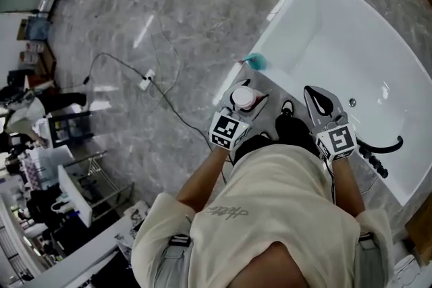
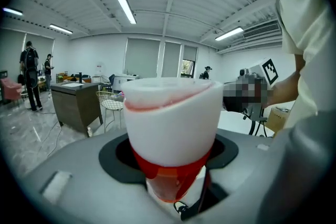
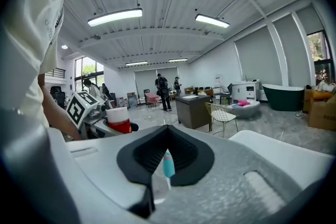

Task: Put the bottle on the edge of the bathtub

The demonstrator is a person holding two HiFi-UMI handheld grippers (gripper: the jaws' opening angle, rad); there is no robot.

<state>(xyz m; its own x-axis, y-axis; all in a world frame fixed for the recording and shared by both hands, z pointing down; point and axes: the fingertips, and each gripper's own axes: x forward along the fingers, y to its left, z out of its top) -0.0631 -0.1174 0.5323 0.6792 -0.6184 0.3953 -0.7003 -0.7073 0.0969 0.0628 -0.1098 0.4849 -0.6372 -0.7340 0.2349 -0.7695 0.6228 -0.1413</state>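
Note:
A bottle [image 1: 243, 99] with a white cap and red body stands upright between the jaws of my left gripper [image 1: 246, 92], which is shut on it. In the left gripper view the bottle [image 2: 173, 118] fills the middle, with the left gripper [image 2: 174, 168] clamped round its red part. It hangs just short of the near corner of the white bathtub [image 1: 275, 11]. My right gripper [image 1: 309, 92] is beside it to the right, over the tub's near rim, jaws shut and holding nothing. From the right gripper view the right gripper [image 3: 167, 136] looks past the bottle [image 3: 118, 119] on its left.
A small teal object [image 1: 256, 62] lies on the bathtub's edge just beyond the bottle. A black faucet [image 1: 379, 146] stands at the tub's near right side. A cable with a power strip [image 1: 147, 79] crosses the marble floor. Cluttered shelves [image 1: 47, 165] line the left.

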